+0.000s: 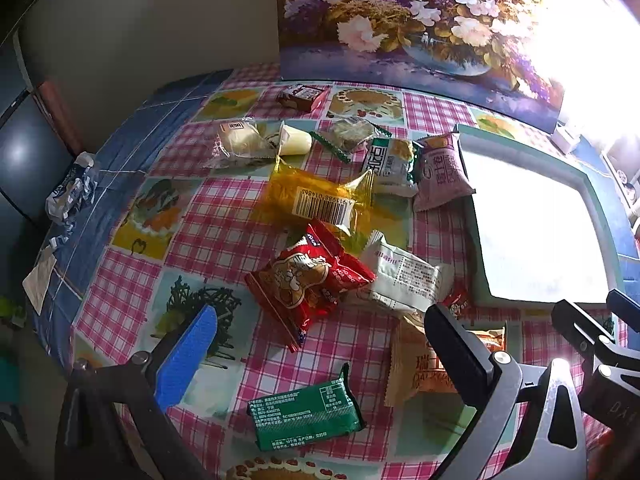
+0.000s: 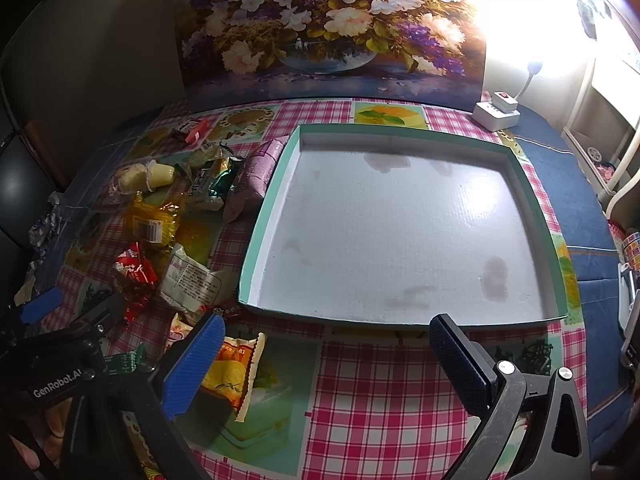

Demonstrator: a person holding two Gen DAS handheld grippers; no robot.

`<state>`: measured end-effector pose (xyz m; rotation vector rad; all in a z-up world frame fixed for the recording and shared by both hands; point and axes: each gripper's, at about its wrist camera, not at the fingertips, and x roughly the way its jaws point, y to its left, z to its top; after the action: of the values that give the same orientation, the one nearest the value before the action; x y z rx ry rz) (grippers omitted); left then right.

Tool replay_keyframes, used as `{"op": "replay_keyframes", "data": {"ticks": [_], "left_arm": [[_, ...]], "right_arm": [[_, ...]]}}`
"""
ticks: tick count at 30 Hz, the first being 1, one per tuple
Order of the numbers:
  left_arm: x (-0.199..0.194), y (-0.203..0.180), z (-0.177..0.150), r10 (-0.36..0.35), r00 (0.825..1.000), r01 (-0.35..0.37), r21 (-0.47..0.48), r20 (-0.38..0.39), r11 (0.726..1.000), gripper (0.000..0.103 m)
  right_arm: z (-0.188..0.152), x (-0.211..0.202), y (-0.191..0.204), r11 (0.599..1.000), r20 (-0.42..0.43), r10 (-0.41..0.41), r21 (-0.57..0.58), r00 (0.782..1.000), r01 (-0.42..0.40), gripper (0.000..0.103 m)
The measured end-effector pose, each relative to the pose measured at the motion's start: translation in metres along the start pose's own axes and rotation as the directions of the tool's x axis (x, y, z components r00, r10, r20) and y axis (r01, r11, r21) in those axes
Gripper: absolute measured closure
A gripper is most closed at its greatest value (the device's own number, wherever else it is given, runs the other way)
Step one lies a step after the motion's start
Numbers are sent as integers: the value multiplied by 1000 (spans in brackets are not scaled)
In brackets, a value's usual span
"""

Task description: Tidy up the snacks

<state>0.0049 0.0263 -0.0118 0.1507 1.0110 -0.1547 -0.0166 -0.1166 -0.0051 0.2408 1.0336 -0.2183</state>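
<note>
Snack packets lie scattered on the checked tablecloth. In the left wrist view I see a red packet (image 1: 310,280), a green packet (image 1: 306,412), a white packet (image 1: 404,276), an amber packet (image 1: 320,196) and an orange packet (image 1: 416,368). My left gripper (image 1: 320,344) is open and empty above them. The teal-rimmed white tray (image 2: 256,240) lies empty in the right wrist view. My right gripper (image 2: 326,360) is open and empty just before the tray's near edge. The orange packet (image 2: 234,372) lies by its left finger.
A flower painting (image 2: 320,28) stands against the wall behind the table. A white power strip (image 2: 496,112) and bright lamp sit at back right. Crumpled wrappers (image 1: 70,192) lie at the table's left edge. More snacks (image 1: 260,140) lie further back.
</note>
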Motion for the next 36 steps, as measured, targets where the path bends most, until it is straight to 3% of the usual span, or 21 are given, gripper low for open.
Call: {"op": "replay_keyframes", "data": {"ticks": [14, 30, 36], "left_arm": [[0, 2, -4, -6, 999, 6, 3, -37, 1000, 0], [8, 21, -23, -59, 991, 52, -66, -119, 997, 0], [11, 25, -31, -69, 986, 60, -66, -152, 996, 0]], "right_arm": [[1, -2, -1, 1000, 7, -8, 3, 1000, 8, 0], [0, 0, 3, 1000, -5, -2, -9, 1000, 2, 0], [-1, 9, 10, 997, -50, 80, -21, 996, -81, 0]]}}
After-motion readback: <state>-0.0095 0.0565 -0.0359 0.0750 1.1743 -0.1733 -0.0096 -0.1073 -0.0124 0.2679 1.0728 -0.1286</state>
